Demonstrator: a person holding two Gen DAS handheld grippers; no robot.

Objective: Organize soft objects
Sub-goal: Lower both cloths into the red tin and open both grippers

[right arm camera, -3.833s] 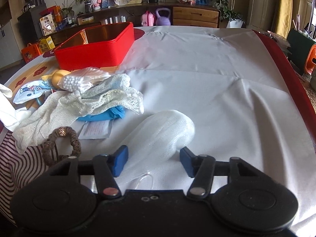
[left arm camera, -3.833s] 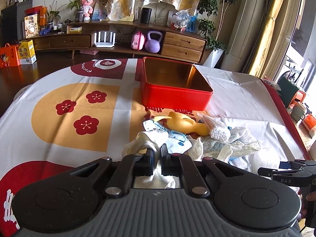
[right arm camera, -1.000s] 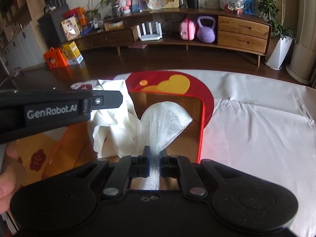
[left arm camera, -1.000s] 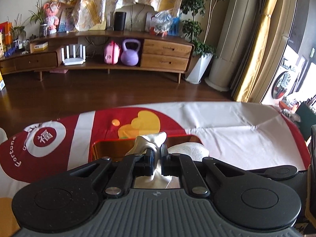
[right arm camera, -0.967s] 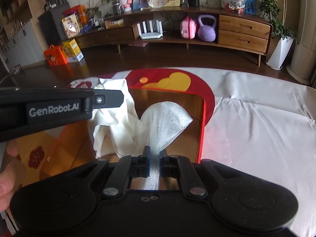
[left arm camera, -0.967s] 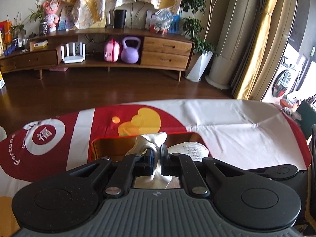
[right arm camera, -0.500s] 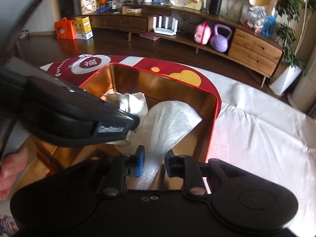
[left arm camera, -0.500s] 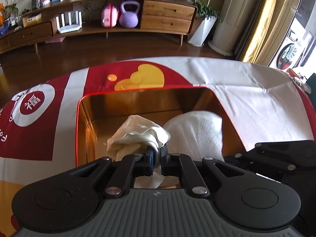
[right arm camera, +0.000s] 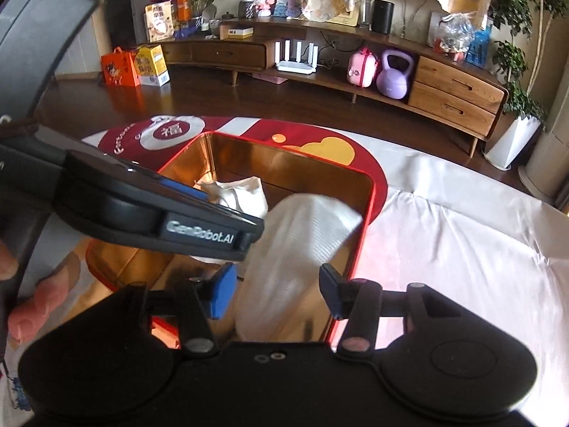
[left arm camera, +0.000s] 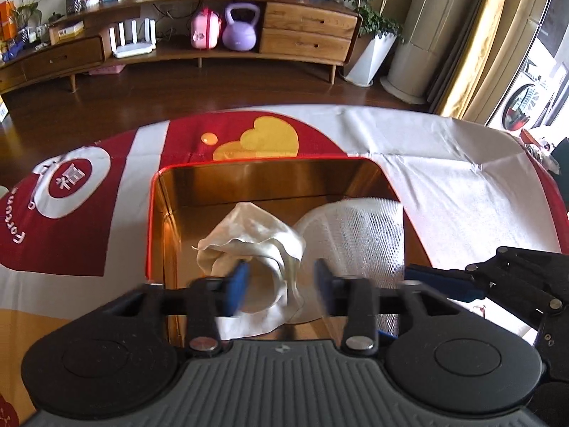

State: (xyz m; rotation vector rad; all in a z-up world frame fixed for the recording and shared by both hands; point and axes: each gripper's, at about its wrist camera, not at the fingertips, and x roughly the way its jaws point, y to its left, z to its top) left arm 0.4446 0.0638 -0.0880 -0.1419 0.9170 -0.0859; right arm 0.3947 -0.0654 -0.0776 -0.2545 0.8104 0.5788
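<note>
A red tin box [left arm camera: 156,220] with a gold inside stands on the table; it also shows in the right wrist view [right arm camera: 366,213]. A cream cloth [left arm camera: 252,242] lies in its left part, seen too in the right wrist view [right arm camera: 245,192]. A white mesh cloth [left arm camera: 359,235] lies in its right part, seen too in the right wrist view [right arm camera: 295,249]. My left gripper [left arm camera: 281,284] is open over the cream cloth. My right gripper [right arm camera: 274,291] is open over the mesh cloth. Both are empty.
The table wears a red, white and yellow cloth [left arm camera: 444,185]. The left gripper body [right arm camera: 142,210] crosses the right wrist view just left of the box. A wooden sideboard [left arm camera: 306,32] stands across the floor behind.
Both grippers have opened and let go of their cloths, which now lie in the red box. A second ago both were shut and held the cloths above it.
</note>
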